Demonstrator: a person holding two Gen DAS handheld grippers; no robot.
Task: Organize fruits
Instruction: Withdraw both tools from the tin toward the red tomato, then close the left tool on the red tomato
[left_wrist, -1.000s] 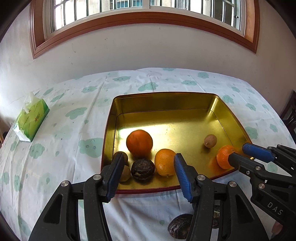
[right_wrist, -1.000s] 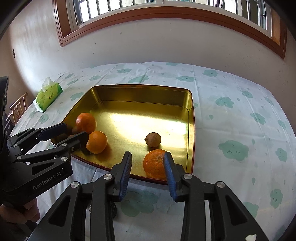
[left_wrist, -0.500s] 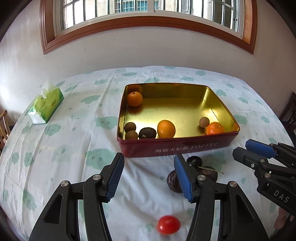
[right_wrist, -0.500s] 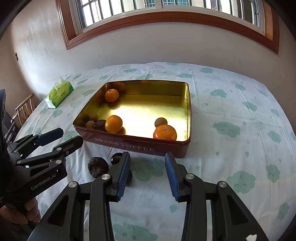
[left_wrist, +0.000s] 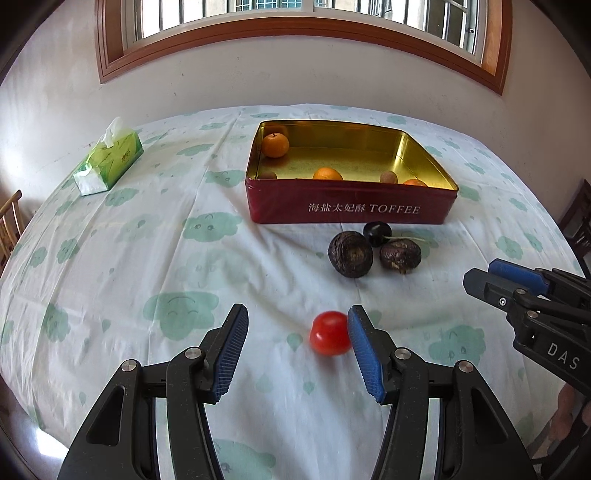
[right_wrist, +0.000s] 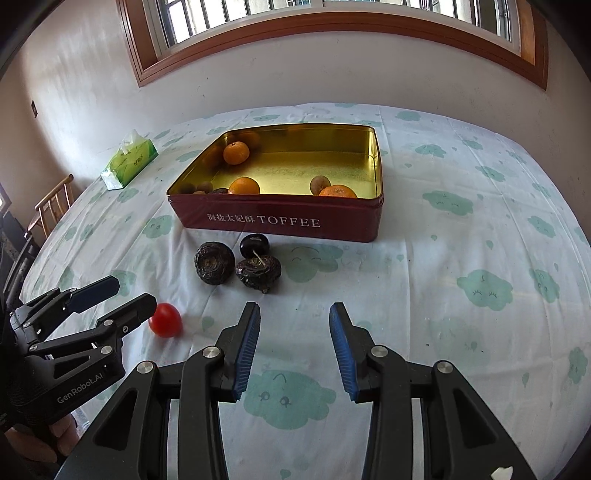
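On the cloud-print desk (left_wrist: 155, 258), the red toffee tin (left_wrist: 347, 210) already held three oranges and some small brown fruits, while a tomato (left_wrist: 330, 333), two wrinkled dark fruits (left_wrist: 350, 254) and a black one waited near the empty, part-open left gripper (left_wrist: 295, 350) and right gripper (right_wrist: 293, 345).

Between my left gripper's (left_wrist: 295, 350) open jaws the cloth (left_wrist: 147, 258) lies bare, save a tomato (left_wrist: 330, 333) just inside the right pad. Ahead of my right gripper (right_wrist: 293, 343), also open, bare cloth runs up to three dark fruits (right_wrist: 236, 264) bunched left of its line, the tin's (right_wrist: 280, 221) red wall behind them.
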